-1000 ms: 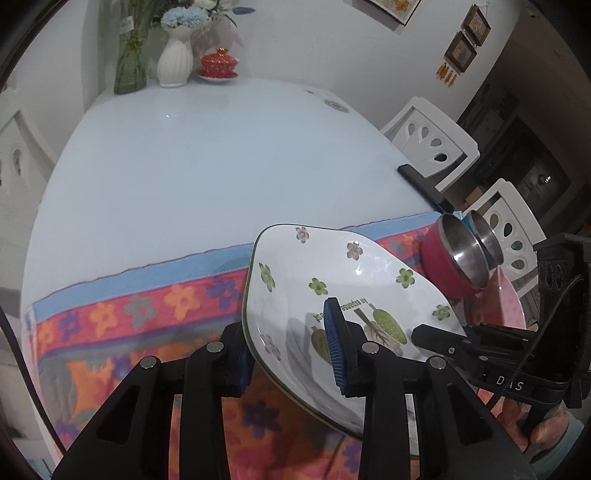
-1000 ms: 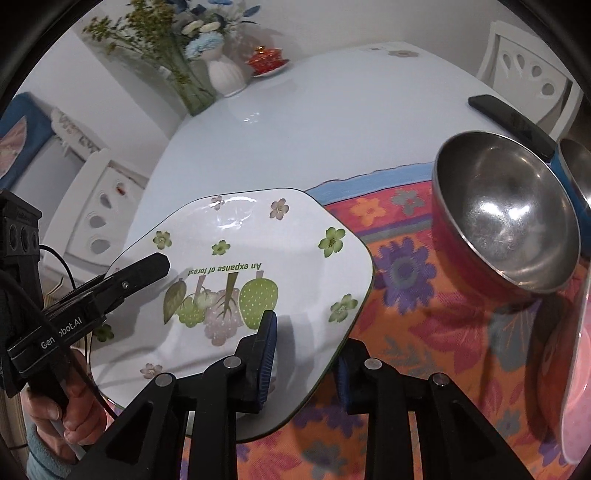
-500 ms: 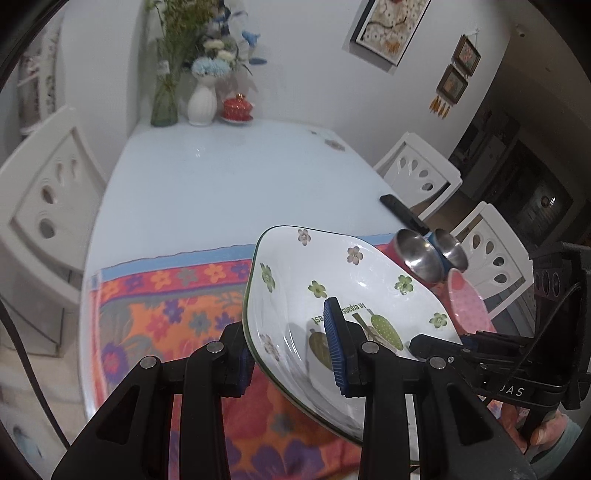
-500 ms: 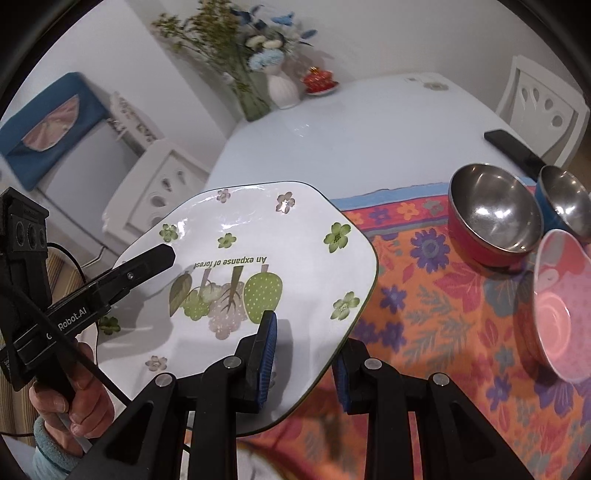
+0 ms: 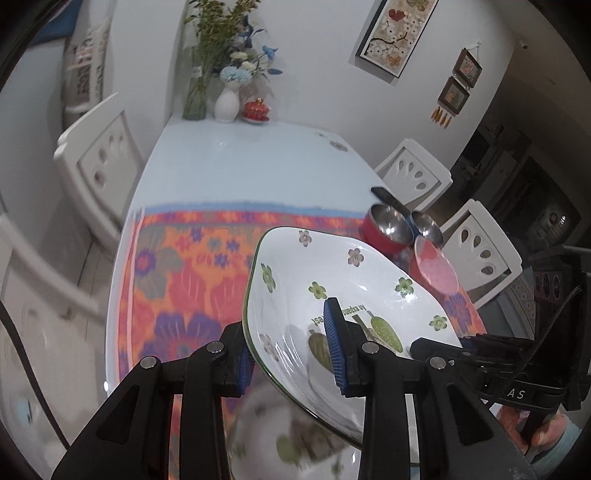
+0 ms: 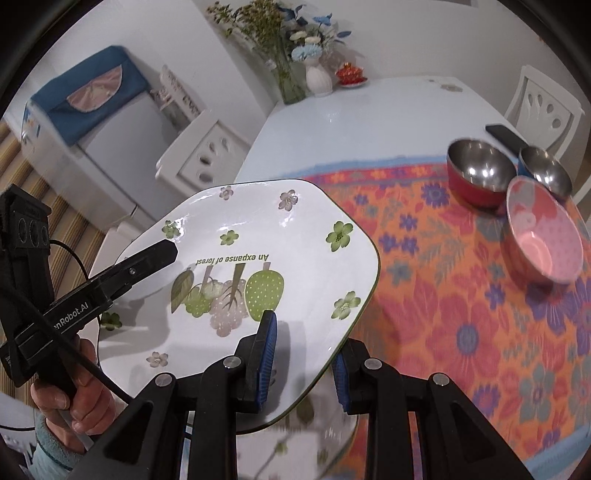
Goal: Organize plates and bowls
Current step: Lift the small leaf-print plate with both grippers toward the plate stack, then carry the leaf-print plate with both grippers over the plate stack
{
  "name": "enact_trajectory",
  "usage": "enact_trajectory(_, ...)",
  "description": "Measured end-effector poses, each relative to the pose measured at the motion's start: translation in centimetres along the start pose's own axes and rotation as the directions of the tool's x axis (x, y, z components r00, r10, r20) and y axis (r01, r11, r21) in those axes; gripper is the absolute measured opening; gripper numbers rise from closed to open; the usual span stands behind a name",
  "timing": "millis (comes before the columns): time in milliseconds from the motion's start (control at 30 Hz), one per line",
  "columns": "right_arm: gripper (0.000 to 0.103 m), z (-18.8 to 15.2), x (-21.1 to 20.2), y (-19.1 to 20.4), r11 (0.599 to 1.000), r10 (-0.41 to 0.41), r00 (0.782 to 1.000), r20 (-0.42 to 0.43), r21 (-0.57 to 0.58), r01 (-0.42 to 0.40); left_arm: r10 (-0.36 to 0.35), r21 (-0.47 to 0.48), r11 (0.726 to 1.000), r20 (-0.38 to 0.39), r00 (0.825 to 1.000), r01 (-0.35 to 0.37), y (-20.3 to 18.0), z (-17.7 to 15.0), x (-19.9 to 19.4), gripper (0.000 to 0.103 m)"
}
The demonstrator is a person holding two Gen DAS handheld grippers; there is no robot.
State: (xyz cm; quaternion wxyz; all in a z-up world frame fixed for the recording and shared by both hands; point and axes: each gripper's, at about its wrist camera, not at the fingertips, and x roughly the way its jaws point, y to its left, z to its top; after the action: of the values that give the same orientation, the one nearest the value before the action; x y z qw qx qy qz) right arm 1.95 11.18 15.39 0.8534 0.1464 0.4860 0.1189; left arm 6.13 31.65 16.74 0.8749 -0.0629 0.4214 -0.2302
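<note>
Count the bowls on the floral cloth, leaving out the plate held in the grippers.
3. A red steel-lined bowl stands near the cloth's far edge, a blue steel-lined bowl right of it, and a pink bowl just nearer the camera. The held plate may hide others.

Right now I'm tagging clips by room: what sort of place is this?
Probably a home dining room: a long white glossy table with white cut-out-back chairs, a white vase of flowers and framed pictures on the wall.

Cloth (image 5: 192,280) left/centre free; bowls (image 6: 480,173) crowd right edge.
</note>
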Motion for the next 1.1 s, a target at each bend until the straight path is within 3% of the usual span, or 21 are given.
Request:
enact_trajectory(200,0.027,-5.0,-1.0,0.0,1.000,0.003,0.997,-0.071,-0.006,-0.003,0.014,-0.041,0.999,-0.038,0.999,-0.015,-0.7,-5.2,-1.5,0.029)
enact_trajectory(533,0.027,-10.6,-0.7,0.2,0.999,-0.034,0.983,-0.179,-0.045,0.027,0.027,-0.102,0.994,-0.120,0.992,-0.039,-0.5,-12.3,-1.7,0.029)
enact_trajectory(767,0.027,-12.7,0.3,0.2,0.999,-0.037,0.974,-0.224,-0.042,0.028,0.023,-0.135,0.990,-0.156,0.987,-0.045,0.1,-14.5,-0.9,0.029)
enact_trajectory(1100,0.027,-13.1,1.1,-0.3,0.998,-0.059,0.968,-0.244,-0.030,0.054,0.014,-0.135,0.990,-0.181,0.983,-0.039,0.2,-15.4,-0.1,0.029)
